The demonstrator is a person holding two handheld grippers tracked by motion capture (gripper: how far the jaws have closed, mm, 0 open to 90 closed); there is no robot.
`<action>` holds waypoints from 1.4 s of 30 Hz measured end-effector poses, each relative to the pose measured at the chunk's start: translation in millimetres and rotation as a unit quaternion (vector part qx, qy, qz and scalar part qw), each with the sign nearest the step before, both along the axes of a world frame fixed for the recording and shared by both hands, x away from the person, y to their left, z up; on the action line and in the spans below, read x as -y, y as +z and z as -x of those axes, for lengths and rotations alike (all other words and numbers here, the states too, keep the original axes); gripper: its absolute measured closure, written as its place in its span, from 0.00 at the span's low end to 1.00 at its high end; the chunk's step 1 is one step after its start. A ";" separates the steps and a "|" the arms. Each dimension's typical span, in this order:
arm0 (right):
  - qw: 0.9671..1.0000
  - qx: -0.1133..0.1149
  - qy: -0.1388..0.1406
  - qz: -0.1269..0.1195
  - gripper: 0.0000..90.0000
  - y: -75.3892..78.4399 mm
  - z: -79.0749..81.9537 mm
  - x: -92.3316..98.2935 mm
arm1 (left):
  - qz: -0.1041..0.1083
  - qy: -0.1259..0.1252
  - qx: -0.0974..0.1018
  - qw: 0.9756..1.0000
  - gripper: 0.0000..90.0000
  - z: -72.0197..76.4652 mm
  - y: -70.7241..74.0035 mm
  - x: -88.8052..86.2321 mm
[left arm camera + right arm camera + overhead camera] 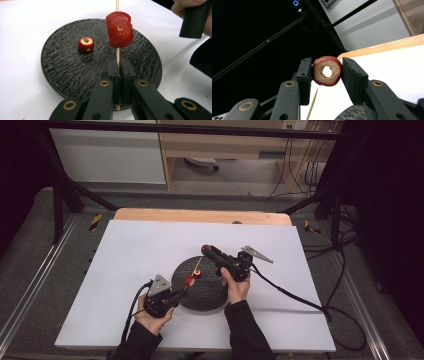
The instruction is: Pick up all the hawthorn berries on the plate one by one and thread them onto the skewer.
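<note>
Skewering cored red fruit pieces over a black plate (62,72) on a white table (130,255).
Left gripper (117,65) clamps the wooden skewer (117,55), one threaded piece (119,29) above its jaws; right gripper (327,72) clamps a cored ring (327,71), raised; a small piece (86,44) lies on the plate.

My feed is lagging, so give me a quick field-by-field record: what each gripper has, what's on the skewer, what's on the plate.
left gripper: shut on wooden skewer, held upright
on skewer: one red fruit piece, threaded
right gripper: shut on cored red ring, lifted off the table, hole facing the camera
black plate: one small cored red piece lying loose
surface: white sheet over a wooden table
</note>
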State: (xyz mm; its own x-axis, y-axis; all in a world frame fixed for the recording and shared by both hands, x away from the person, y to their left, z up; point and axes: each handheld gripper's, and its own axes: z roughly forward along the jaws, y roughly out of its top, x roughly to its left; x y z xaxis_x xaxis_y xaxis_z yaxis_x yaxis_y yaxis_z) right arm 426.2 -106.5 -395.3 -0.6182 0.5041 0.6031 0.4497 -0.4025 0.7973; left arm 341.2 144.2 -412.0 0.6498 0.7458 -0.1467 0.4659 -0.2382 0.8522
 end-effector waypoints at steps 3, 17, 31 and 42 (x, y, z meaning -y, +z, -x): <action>1.000 0.005 -0.004 -0.006 0.68 0.4 0.5 0.0 | 0.003 0.003 -0.001 1.000 0.98 -1.1 -0.2 2.2; 1.000 0.003 -0.005 -0.022 0.68 -0.7 0.7 -1.3 | 0.012 0.006 0.001 1.000 0.98 -3.7 2.4 9.0; 1.000 -0.003 0.004 -0.022 0.68 -3.5 4.6 -3.5 | 0.027 0.020 -0.003 0.999 0.98 -7.0 4.6 15.9; 1.000 -0.001 0.003 -0.006 0.68 -3.6 8.3 -3.8 | 0.025 0.026 -0.006 0.999 0.98 -6.8 3.3 18.0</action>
